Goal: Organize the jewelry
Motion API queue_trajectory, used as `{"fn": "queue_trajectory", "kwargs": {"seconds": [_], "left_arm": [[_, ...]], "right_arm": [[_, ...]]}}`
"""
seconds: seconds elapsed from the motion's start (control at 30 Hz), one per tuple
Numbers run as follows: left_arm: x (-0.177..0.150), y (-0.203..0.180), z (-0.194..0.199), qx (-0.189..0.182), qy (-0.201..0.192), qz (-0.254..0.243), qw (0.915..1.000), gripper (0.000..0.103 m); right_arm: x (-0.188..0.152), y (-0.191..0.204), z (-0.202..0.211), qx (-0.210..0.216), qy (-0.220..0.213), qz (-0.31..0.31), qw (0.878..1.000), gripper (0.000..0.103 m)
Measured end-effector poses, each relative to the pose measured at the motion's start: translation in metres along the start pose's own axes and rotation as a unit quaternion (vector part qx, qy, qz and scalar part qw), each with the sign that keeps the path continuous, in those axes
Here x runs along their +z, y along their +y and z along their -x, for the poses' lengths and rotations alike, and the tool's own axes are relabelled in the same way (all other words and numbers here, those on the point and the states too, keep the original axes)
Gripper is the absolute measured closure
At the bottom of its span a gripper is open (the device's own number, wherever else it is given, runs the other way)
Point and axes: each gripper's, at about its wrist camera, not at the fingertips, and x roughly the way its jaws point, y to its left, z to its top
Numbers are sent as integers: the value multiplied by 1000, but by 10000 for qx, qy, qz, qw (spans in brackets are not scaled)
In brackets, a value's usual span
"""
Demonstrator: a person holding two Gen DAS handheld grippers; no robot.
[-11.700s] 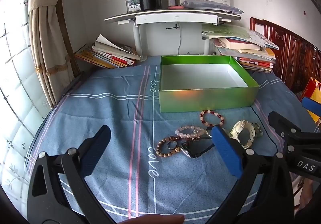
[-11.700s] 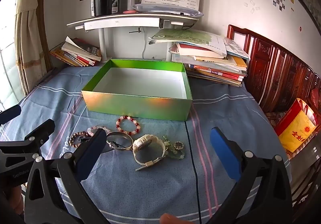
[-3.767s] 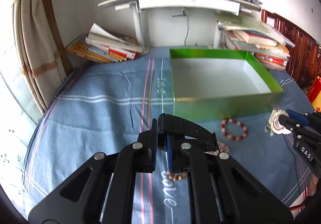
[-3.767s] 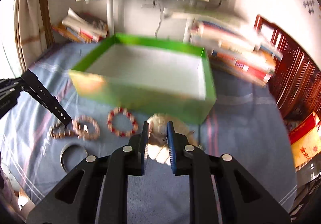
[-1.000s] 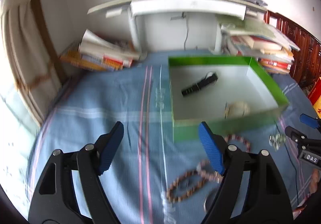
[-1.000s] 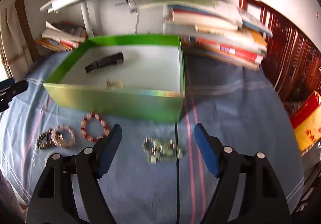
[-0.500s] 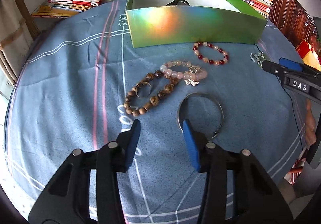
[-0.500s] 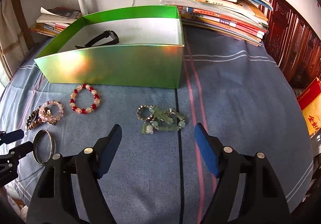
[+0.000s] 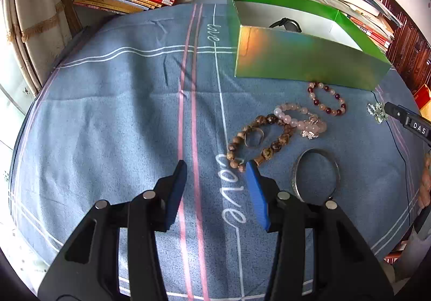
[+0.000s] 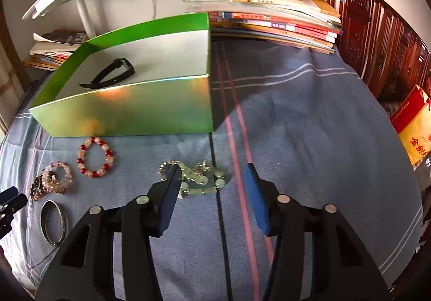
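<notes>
On the blue cloth (image 9: 121,112), the left gripper (image 9: 216,169) hangs with its jaws parted and empty, its right pad just short of the brown bead bracelet (image 9: 258,139); a small ring (image 9: 253,136) lies inside that loop, the pink bracelet (image 9: 299,119) overlaps it, and the metal bangle (image 9: 315,174) sits nearby. Further right, the red-and-white bracelet (image 10: 94,156) lies before the green box (image 10: 129,109), which holds a black watch (image 10: 110,76); the right gripper (image 10: 212,170) is closing, its pads not yet pressing the jade bead piece (image 10: 200,179) lying between them.
</notes>
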Motion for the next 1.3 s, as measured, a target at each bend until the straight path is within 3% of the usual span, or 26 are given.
{"fn": "queue_trajectory", "kwargs": {"seconds": [0.27,0.5,0.67,0.93,1.17,1.23,1.3], "left_arm": [[3,-3,-13,-69,71,6,10000,56],[9,-2,-18,-18,86,324,9994,72],[6,-11,-20,-10,51,303,9995,71],[5,-23,-24,58,-81,90,9999,45],[3,-26,-25,-10,-83,34,10000,39],[3,-29,-26,-64,-57,-47,10000,30],[2,-30,-26,-87,-41,-85,9999,25]], "right_arm": [[-3,6,-11,-7,129,82,9999,53],[-7,2,-13,118,43,-50,9999,53],[-9,7,-10,-74,-18,188,9998,53],[-6,10,-13,-124,-25,246,9996,53],[-6,18,-13,-64,-16,379,9993,54],[-7,21,-12,99,-6,424,9991,68],[-8,27,-11,82,-38,565,9984,75]]}}
